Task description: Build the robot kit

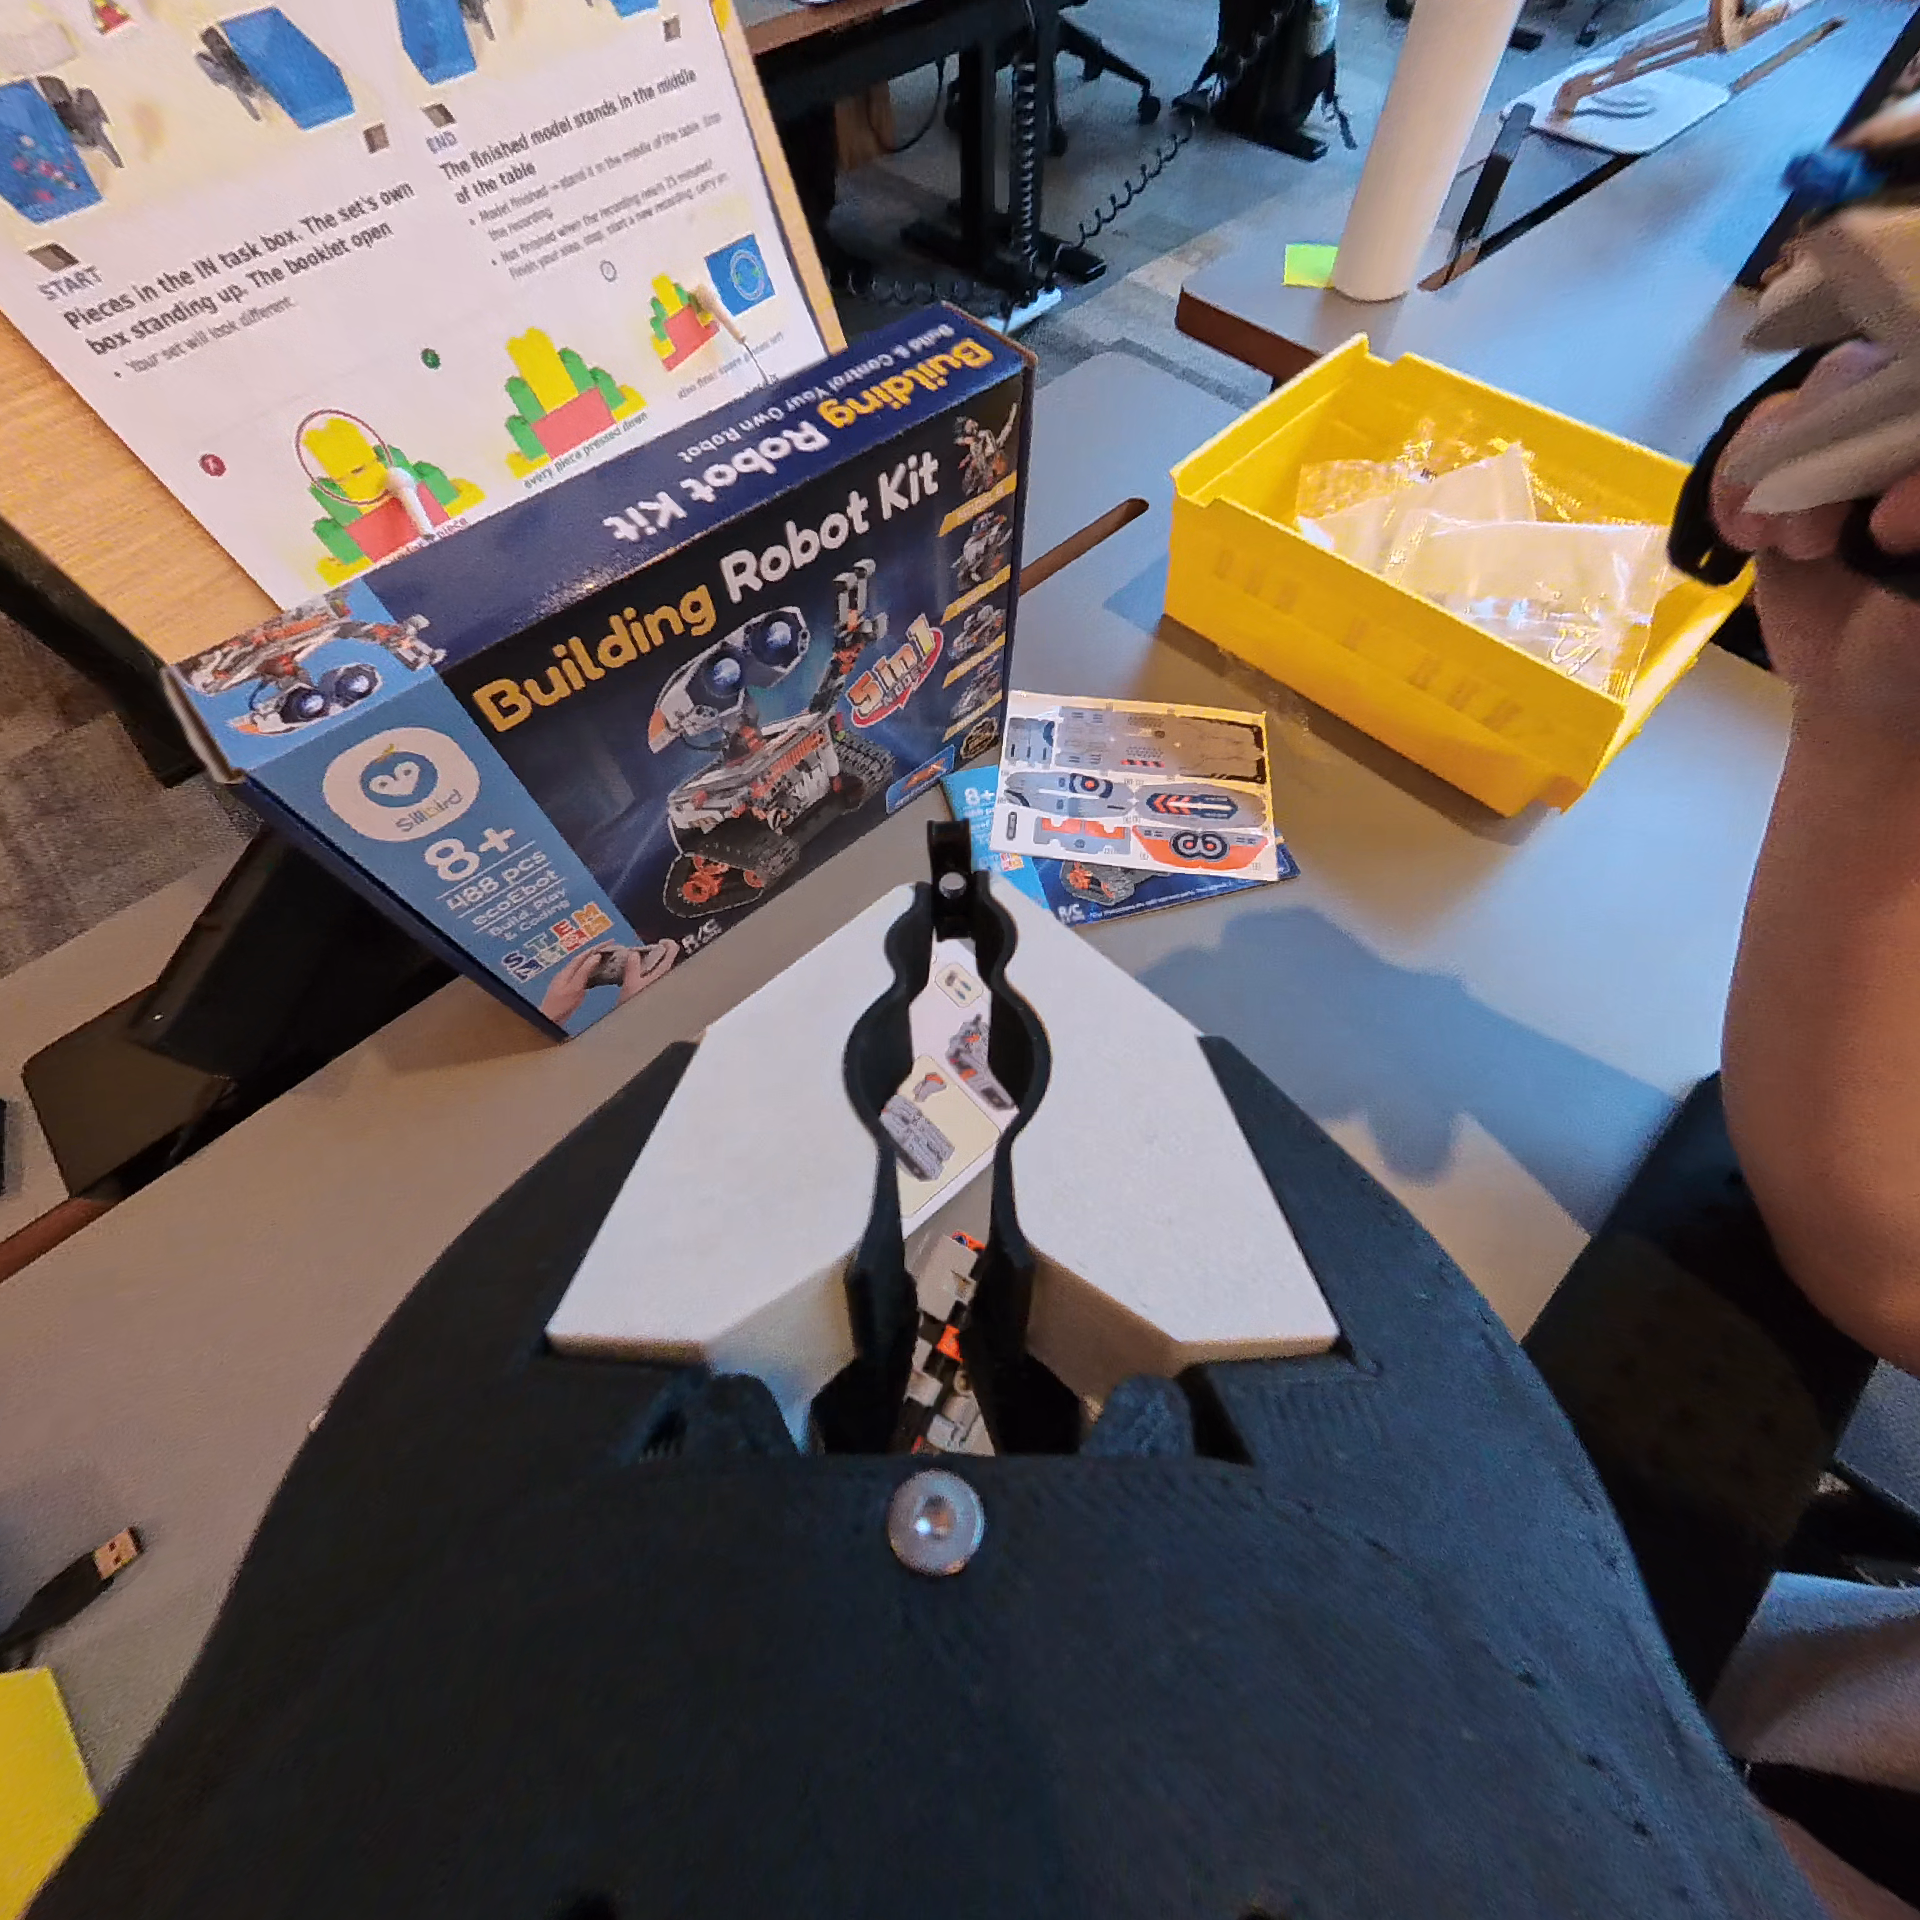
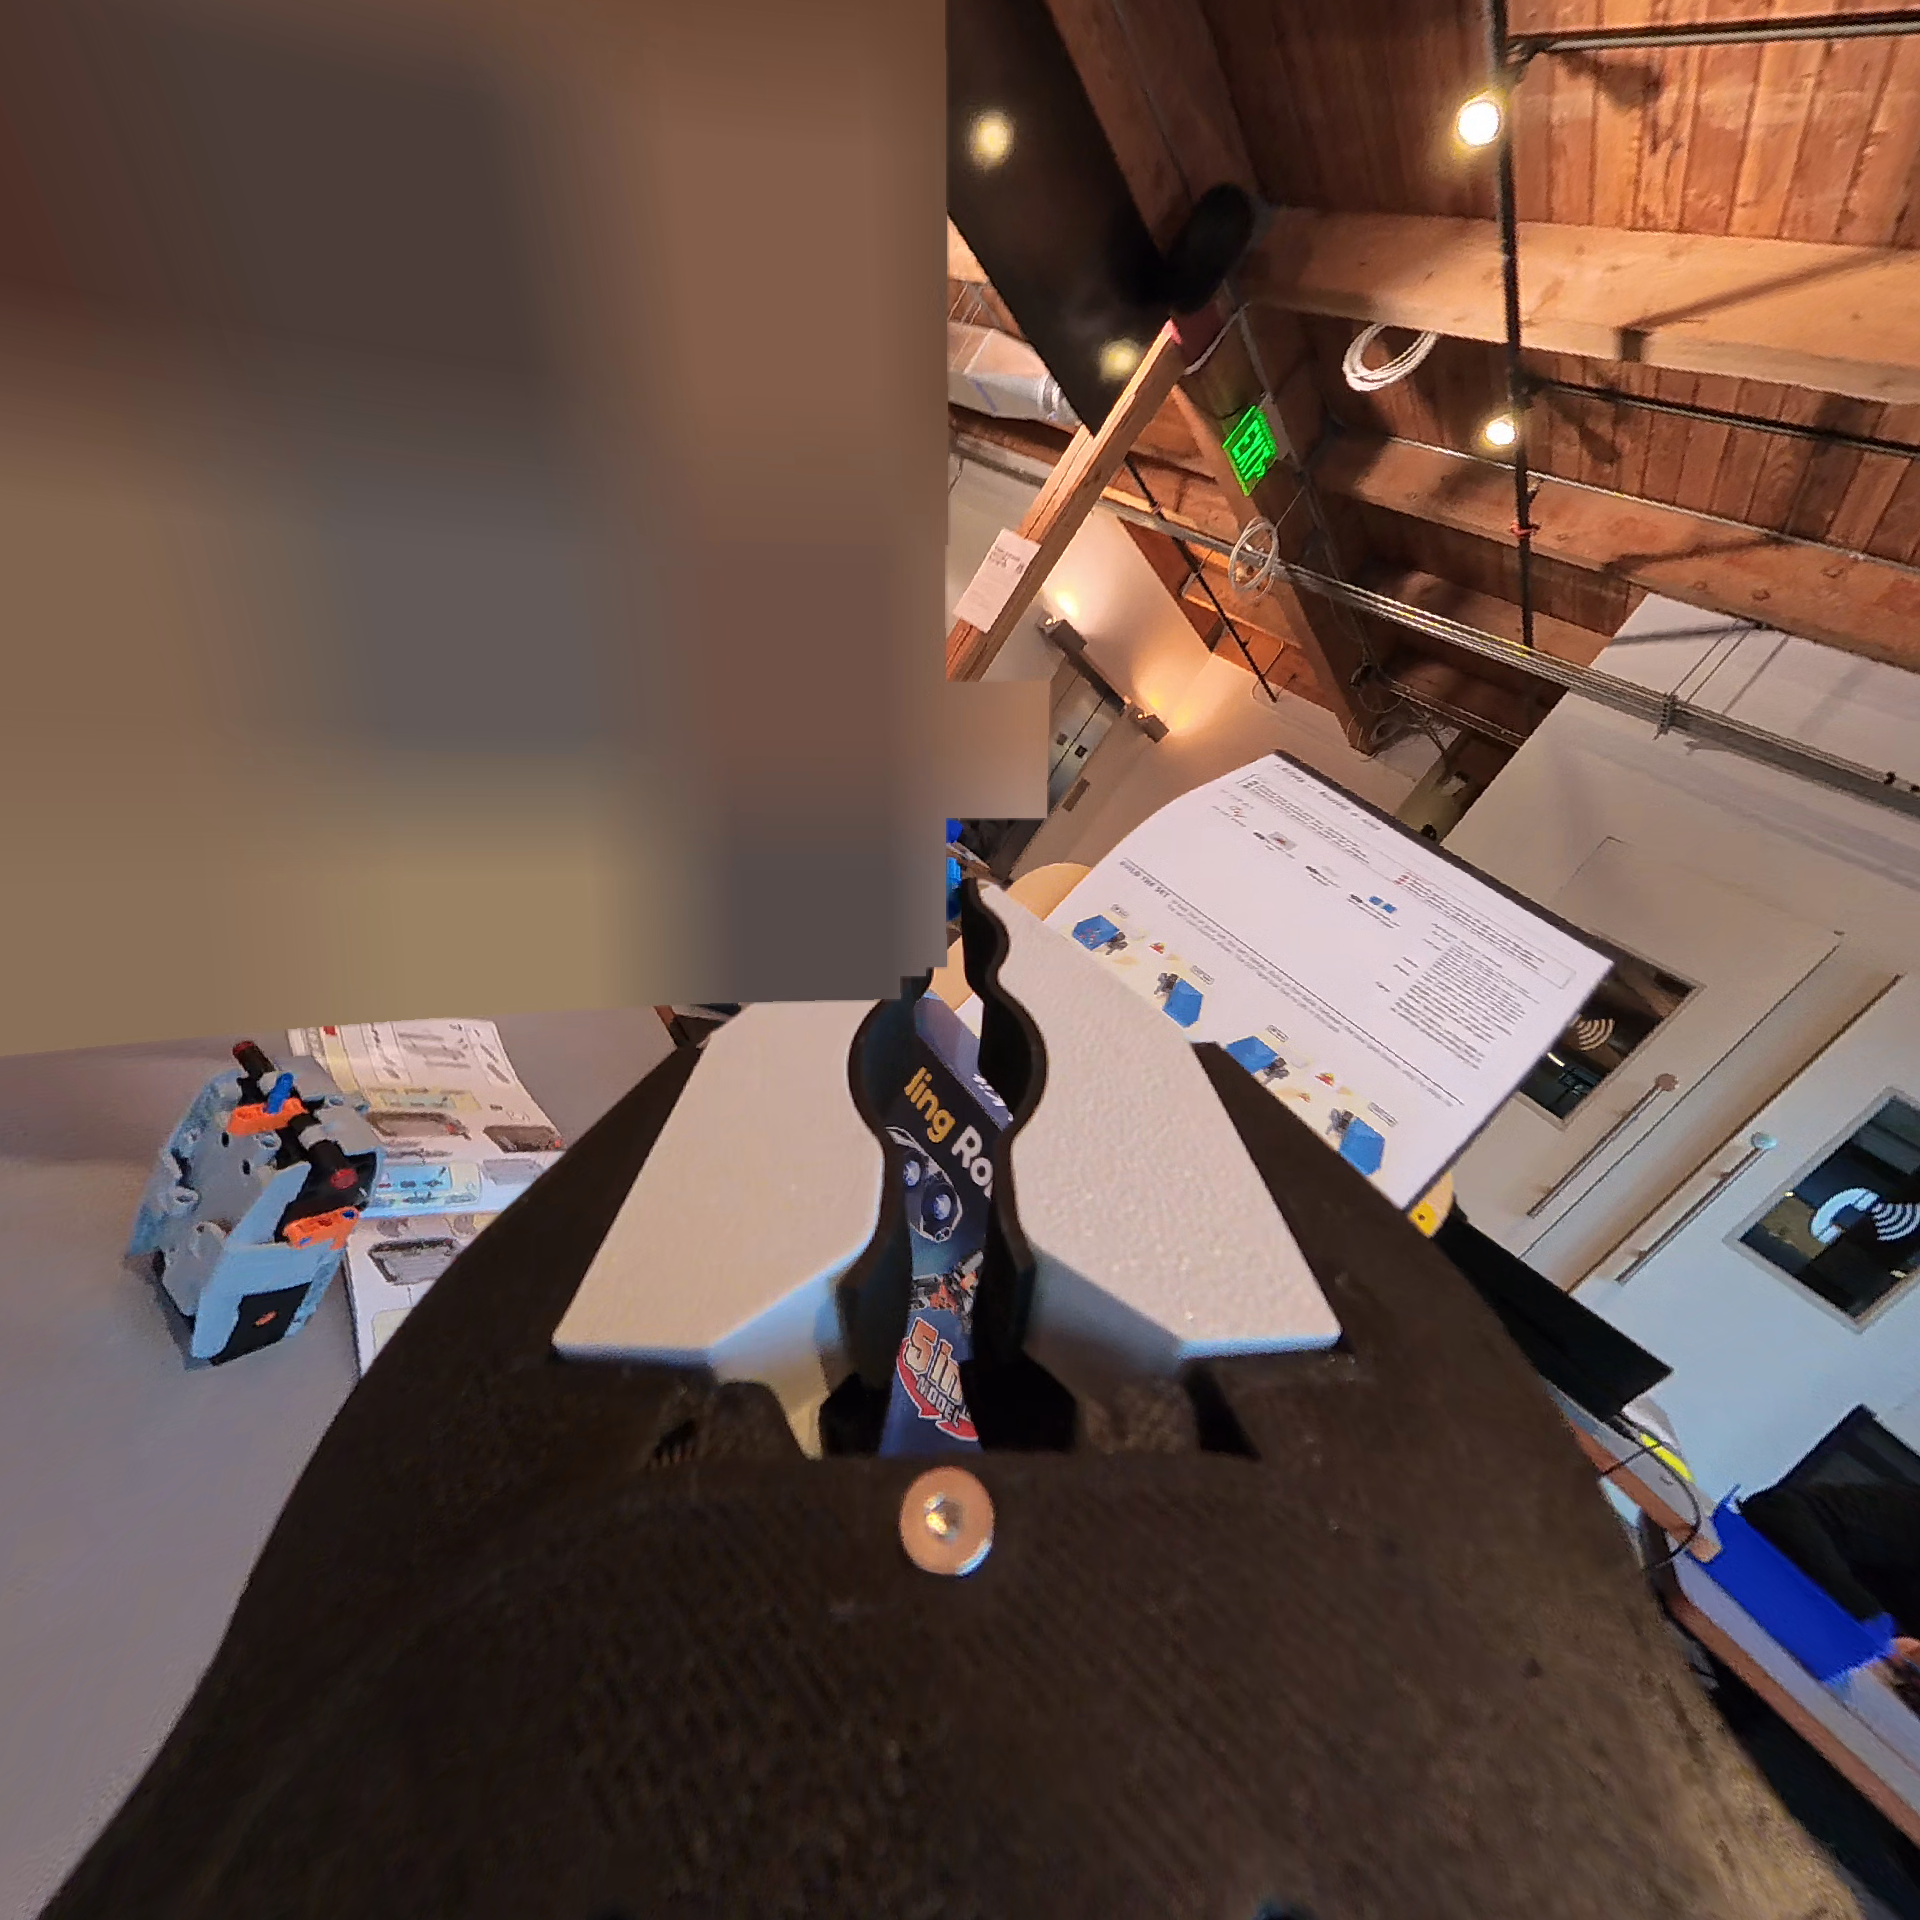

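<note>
My left gripper is shut on a small black pin-like piece and holds it above the grey table, in front of the blue robot kit box. Through the gap between its fingers I see an open booklet page and a grey and orange model below. My right gripper is tilted upward. Its fingers stand close together, but a blurred patch hides the tips. A partly built grey, blue and orange model rests on the open instruction booklet to its left.
A yellow bin with clear plastic bags stands at the back right. A sticker sheet lies on a blue leaflet beside the box. A propped instruction sheet stands behind the box. A person's arm fills the right edge. Across from one pair of fingers to the other is roughly 15 centimetres.
</note>
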`<state>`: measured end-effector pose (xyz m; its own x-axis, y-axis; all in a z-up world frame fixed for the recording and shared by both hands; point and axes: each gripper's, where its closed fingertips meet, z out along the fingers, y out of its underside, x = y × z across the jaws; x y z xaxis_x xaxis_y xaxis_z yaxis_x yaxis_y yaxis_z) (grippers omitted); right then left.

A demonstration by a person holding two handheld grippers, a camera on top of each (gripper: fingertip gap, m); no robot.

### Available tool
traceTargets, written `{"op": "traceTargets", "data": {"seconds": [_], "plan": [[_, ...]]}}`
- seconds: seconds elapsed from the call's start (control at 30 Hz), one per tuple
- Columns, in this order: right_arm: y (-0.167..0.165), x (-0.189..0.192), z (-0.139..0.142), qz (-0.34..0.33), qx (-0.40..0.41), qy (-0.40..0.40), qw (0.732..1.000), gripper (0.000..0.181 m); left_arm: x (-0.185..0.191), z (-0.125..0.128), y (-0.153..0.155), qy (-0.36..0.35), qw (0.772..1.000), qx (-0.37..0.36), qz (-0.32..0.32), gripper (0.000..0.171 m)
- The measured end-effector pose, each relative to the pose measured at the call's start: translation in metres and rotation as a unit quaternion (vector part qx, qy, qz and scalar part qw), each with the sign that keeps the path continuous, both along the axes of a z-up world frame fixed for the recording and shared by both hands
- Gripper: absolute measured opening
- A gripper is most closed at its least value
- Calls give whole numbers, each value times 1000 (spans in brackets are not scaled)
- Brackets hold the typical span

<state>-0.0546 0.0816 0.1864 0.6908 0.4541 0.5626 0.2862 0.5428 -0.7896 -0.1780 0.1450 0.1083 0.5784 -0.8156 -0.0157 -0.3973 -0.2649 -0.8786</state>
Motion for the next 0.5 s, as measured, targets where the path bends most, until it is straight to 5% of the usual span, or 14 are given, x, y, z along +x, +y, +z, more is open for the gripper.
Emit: {"op": "traceTargets", "data": {"seconds": [0.5], "plan": [[24,-27,-28,-22,-23,-56,998,3,37,-24,14,22,998,-14,-49,5]]}}
